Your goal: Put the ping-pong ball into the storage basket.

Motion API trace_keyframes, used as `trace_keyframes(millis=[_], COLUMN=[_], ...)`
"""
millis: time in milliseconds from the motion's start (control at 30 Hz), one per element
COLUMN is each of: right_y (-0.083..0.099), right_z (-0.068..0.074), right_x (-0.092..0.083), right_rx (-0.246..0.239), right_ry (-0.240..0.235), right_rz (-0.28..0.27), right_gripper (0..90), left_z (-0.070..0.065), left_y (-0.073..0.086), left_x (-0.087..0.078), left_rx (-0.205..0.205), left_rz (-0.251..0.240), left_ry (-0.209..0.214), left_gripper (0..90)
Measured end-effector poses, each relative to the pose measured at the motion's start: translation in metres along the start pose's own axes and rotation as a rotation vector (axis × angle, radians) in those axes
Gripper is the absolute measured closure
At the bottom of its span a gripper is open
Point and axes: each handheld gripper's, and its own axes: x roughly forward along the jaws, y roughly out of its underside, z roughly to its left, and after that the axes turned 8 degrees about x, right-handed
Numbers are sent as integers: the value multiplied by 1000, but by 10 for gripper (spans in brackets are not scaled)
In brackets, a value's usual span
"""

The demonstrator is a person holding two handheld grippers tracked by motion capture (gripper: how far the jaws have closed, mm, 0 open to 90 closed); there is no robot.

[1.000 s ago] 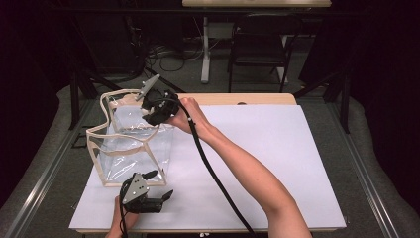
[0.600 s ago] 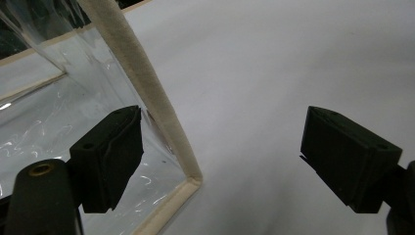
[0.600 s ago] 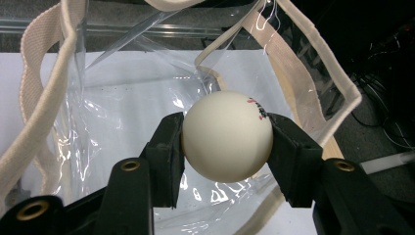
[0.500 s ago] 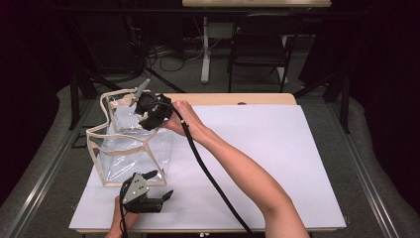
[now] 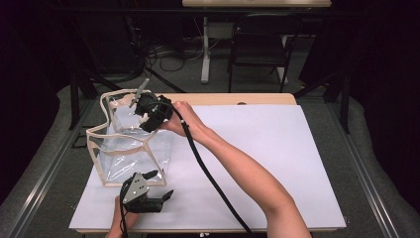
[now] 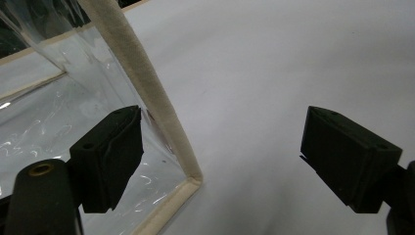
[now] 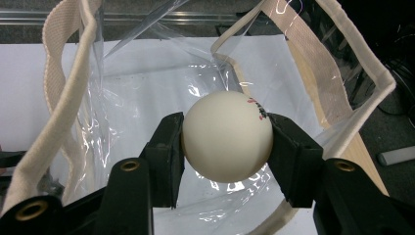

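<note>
Ball (image 7: 226, 135): I hold it clamped in my right gripper (image 7: 225, 147), above the clear bag (image 5: 130, 148).
Left gripper (image 6: 222, 161): wide open, holding nothing, at the bag's corner.

White ball (image 7: 226, 135) with red marks, above clear bag (image 7: 147, 83).

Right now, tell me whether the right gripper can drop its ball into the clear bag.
Probably yes: the right gripper holds the white ball over the clear bag's open mouth, with nothing visible between them.
</note>
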Motion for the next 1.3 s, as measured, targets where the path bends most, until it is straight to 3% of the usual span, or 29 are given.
trace_keyframes(millis=[167, 233, 333, 367, 500, 600, 900, 1300], right_y=[2, 3, 5, 7, 14, 22, 39, 60], right_z=[-3, -5, -6, -8, -10, -14, -24, -33], right_x=[-1, -4, -8, -14, -24, -33, -44, -52], right_rx=[31, 56, 65, 84, 103, 117, 144, 157], right_ry=[-25, -35, -51, -62, -70, -65, -52, -15], right_rz=[2, -11, -30, -49, -95, -131, -154, -145], right_gripper=[460, 362, 301, 232, 140, 124, 88, 62], left_z=[0, 0, 0, 0, 0, 0, 0, -1], left_y=[0, 0, 0, 0, 0, 0, 0, 0], left_x=[0, 0, -1, -1, 0, -1, 0, 0], left_rx=[0, 2, 1, -3, 0, -3, -4, -8], left_rz=[0, 1, 1, 1, 3, 3, 5, 5], left_ry=[0, -1, 0, -3, -3, -5, -6, -9], left_gripper=[158, 158, 158, 158, 158, 158, 158, 158])
